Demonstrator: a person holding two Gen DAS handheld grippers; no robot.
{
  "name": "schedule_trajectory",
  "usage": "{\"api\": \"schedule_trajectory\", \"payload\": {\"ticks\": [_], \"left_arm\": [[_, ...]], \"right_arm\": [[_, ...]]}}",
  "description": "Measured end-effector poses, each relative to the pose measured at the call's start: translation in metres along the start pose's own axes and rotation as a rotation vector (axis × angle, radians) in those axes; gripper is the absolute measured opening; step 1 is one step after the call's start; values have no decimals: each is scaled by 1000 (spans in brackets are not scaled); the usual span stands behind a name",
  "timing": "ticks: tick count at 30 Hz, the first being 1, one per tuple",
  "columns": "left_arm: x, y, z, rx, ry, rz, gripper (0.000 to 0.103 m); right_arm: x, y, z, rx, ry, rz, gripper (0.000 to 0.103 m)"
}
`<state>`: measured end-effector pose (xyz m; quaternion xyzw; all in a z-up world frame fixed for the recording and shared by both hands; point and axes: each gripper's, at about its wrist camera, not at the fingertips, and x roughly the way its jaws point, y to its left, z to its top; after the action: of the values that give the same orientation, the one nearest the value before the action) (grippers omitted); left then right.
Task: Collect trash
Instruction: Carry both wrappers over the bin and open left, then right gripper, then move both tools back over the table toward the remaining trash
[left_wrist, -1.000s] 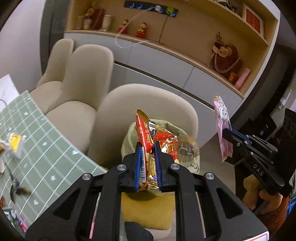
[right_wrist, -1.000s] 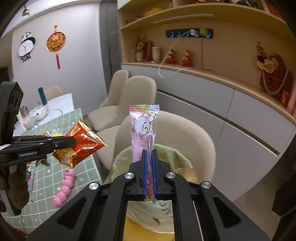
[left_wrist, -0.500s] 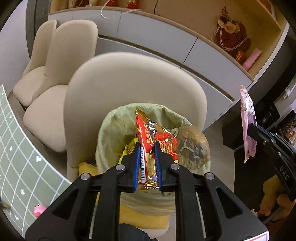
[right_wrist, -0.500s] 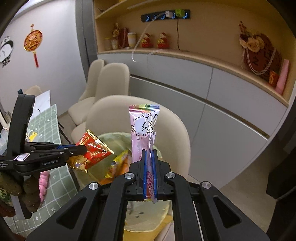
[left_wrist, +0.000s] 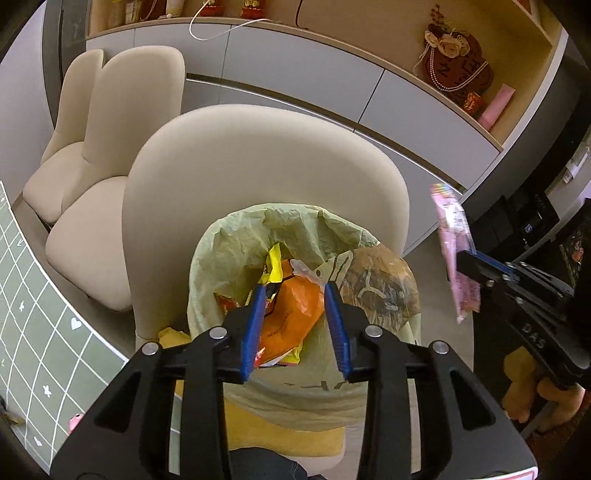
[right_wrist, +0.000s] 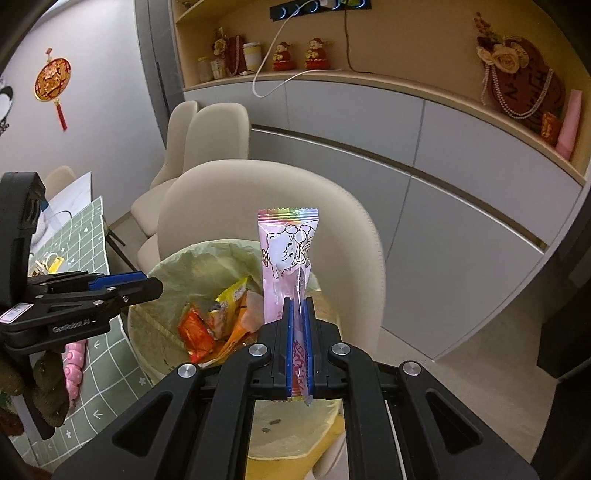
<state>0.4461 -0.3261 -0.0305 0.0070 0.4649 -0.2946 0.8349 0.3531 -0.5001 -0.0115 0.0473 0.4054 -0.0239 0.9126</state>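
Note:
A bin lined with a pale green bag (left_wrist: 236, 243) stands on a beige chair and also shows in the right wrist view (right_wrist: 207, 258). It holds several wrappers, among them an orange one (left_wrist: 295, 314) and a red one (right_wrist: 195, 332). My left gripper (left_wrist: 295, 325) is open and empty, right above the bin mouth; it also shows in the right wrist view (right_wrist: 147, 286). My right gripper (right_wrist: 299, 354) is shut on a pink candy wrapper (right_wrist: 288, 258), held upright over the bin's right rim. That wrapper also shows in the left wrist view (left_wrist: 454, 254).
A table with a green checked cloth (left_wrist: 37, 332) lies to the left, with a pink toy (right_wrist: 75, 358) and small litter (right_wrist: 51, 262) on it. Beige chairs (left_wrist: 110, 129) stand behind. A grey cabinet (right_wrist: 406, 166) with shelves runs along the wall.
My left gripper has opened and the red and gold wrapper has dropped into the bin. Both grippers have moved closer over the bin. The right gripper still holds the pink wrapper.

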Motion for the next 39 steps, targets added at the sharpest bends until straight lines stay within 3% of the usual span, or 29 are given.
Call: {"api": "schedule_trajectory", "payload": {"ticks": [11,22,24,26,27,34,39], "left_arm": [[-42,40,-22,-87,-32,26,34],[-59,65,-50,-142,-18,57,34],[-65,66,-53,-145,-31,66,35],[-72,66,-56,-146,-41,78,38],[-75,66,-57,-147,-45,83,39],[-107,72,-76,-143,-104,190,39],[-143,83,-98,-145,-155,319,39]], "right_arm": [[26,40,8,-80,21,45,7],[36,44,12,-67,37,45,8],[38,43,11,-66,46,36,14],[37,44,9,-61,39,37,31],[36,44,7,-57,35,46,34],[25,53,-2,-53,20,65,36],[10,74,-8,-72,-3,116,36]]}}
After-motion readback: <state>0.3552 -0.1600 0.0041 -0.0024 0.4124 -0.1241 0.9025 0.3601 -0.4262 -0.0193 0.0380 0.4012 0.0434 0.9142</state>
